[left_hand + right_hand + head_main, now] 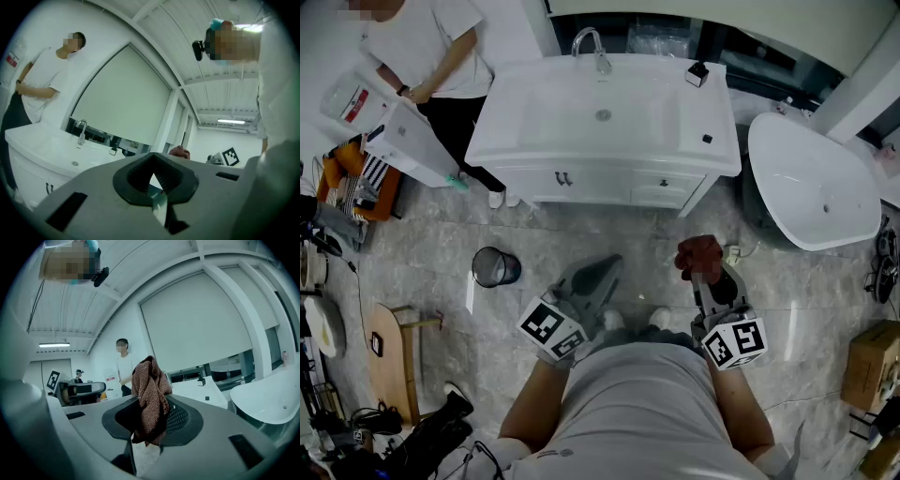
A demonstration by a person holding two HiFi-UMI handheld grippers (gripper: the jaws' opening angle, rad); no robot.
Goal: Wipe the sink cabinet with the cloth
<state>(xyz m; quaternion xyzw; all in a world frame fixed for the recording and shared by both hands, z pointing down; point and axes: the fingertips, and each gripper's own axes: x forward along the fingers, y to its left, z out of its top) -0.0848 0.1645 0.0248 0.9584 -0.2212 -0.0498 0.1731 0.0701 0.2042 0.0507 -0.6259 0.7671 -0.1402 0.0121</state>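
Noted a bystander in a white shirt (427,52) at the far left, standing just beside the left end of the sink cabinet (581,183). Spotted a black waste bin (495,267) on the grey tiled floor (412,244), in front of that same end. Held the left claw (605,267) low over the floor to the right of the bin, with jaws pressed together on nothing and tips aimed toward the cabinet. Found the white cabinet against the far wall, well apart from both claws, with a basin set in its top, a curved faucet (591,42) at the back edge and a small dark object (697,73) on the rear right corner. Gripped the reddish-brown cloth (698,251) in the right claw (701,272), with jaws closed on its middle and bunched fabric standing above the tips and hanging below them, clear of the cabinet. Saw a white bathtub (811,183) just right of the cabinet and a cardboard box (870,361) on the floor at the far right edge.
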